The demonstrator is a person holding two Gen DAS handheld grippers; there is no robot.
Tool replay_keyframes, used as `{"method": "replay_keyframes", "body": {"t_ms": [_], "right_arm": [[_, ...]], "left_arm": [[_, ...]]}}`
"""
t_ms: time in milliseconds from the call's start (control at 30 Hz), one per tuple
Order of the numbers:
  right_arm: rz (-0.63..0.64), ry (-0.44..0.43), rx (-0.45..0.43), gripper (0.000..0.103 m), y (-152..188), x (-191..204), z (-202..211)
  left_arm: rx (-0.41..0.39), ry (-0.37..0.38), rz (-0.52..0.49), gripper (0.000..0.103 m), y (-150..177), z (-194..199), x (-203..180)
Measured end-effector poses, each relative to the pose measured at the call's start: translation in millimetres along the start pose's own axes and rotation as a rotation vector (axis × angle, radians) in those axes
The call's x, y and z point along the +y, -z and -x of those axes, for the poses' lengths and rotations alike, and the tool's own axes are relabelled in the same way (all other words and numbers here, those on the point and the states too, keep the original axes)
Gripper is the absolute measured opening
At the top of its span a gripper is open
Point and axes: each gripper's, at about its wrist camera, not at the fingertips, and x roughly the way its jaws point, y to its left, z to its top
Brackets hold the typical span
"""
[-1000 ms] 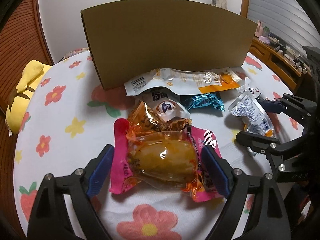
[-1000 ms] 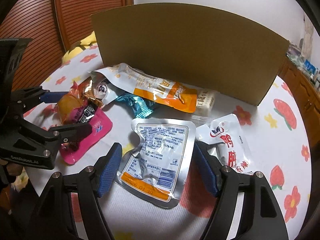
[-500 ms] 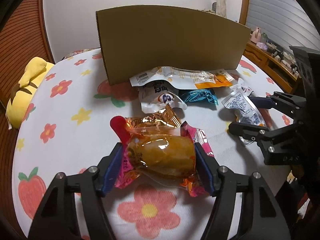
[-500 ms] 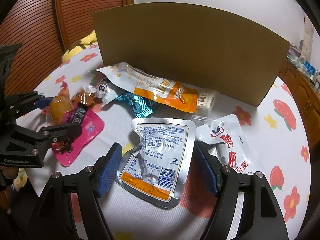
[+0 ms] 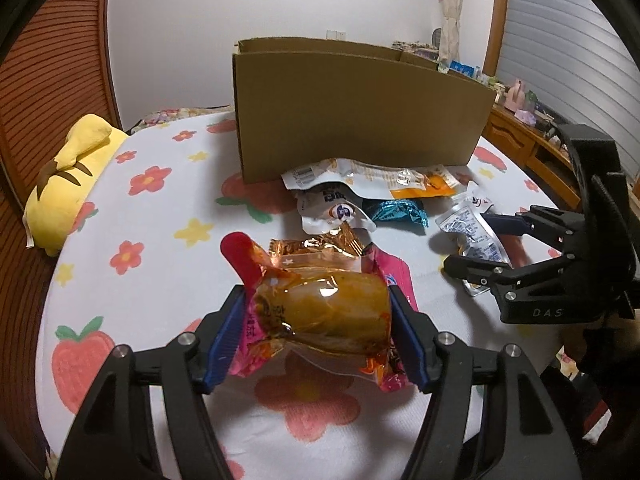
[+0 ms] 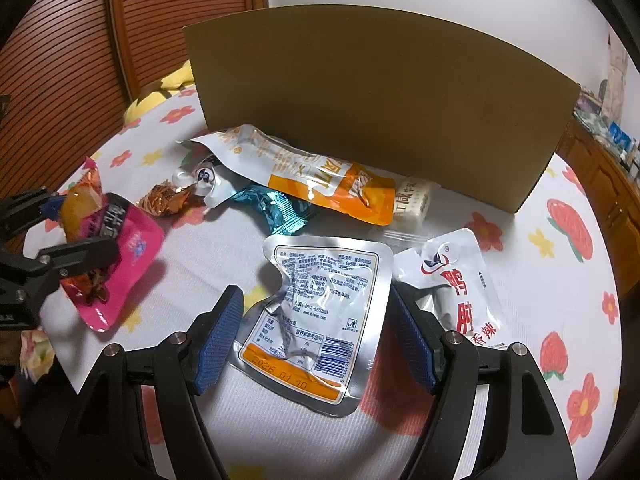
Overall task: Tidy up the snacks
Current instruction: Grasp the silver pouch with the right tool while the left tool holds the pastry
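Currently my left gripper (image 5: pixel 316 330) clamps the snack packets (image 5: pixel 320 312), short of the box (image 5: pixel 360 116); right gripper (image 6: pixel 316 340) gapes around the silver pouch (image 6: pixel 316 320).

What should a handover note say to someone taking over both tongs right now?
Left tongs: shut on the orange snack pack and the pink pack under it, lifted off the tablecloth.
Right tongs: open, straddling the silver pouch, which lies flat.
Done: nothing visibly in the cardboard box.
Left: box the held packs, then the silver pouch, white duck pouch, teal pack, long orange-white pouch.
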Motion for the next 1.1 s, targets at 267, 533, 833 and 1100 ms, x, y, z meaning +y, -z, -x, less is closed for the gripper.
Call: {"method": "replay_keyframes", "body": {"t_ms": [267, 533, 833, 1100], "right_arm": [[0.002, 0.016, -0.004, 0.074, 0.3, -0.4, 0.7], [0.004, 0.021, -0.001, 0.068, 1.8, 1.2, 2.9], [-0.034, -0.025, -0.02, 0.056, 3.0, -0.4, 11.0], [-0.039, -0.027, -0.027, 0.048, -1.3, 0.6, 13.7]], "left_arm": [[-0.029, 0.001, 0.007, 0.068, -3.3, 10.6, 2.2], [-0.052, -0.005, 0.007, 0.068, -7.3, 16.9, 3.0], [-0.049, -0.005, 0.004, 0.068, -7.2, 15.9, 1.5], [-0.055, -0.003, 0.001, 0.068, -7.8, 15.7, -1.1]]}}
